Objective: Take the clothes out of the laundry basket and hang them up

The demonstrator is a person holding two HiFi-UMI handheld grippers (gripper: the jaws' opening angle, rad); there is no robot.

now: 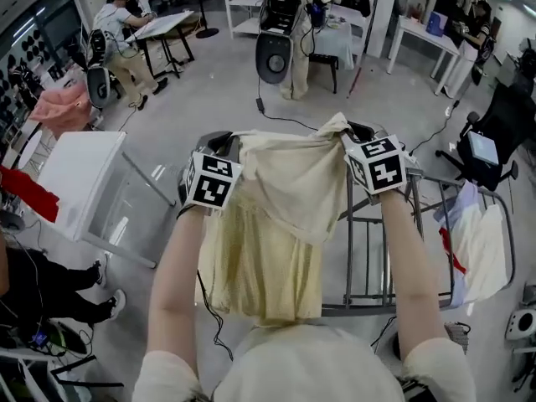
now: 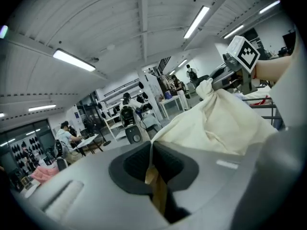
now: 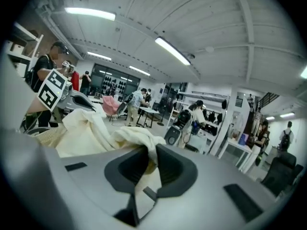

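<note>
A pale yellow garment hangs stretched between my two grippers, its lower part draping down in front of me. My left gripper is shut on the garment's upper left edge, and the cloth runs out from between its jaws toward the right gripper. My right gripper holds the bunched upper right corner. In the right gripper view a fold of cloth passes through the narrow gap at the right gripper. Both grippers point forward and a little down, above the grey drying rack.
The drying rack stands under my right arm, and a white cloth hangs on its right side. A white table is at the left, a red cloth beside it. A black office chair stands at the far right. A seated person's legs show at lower left.
</note>
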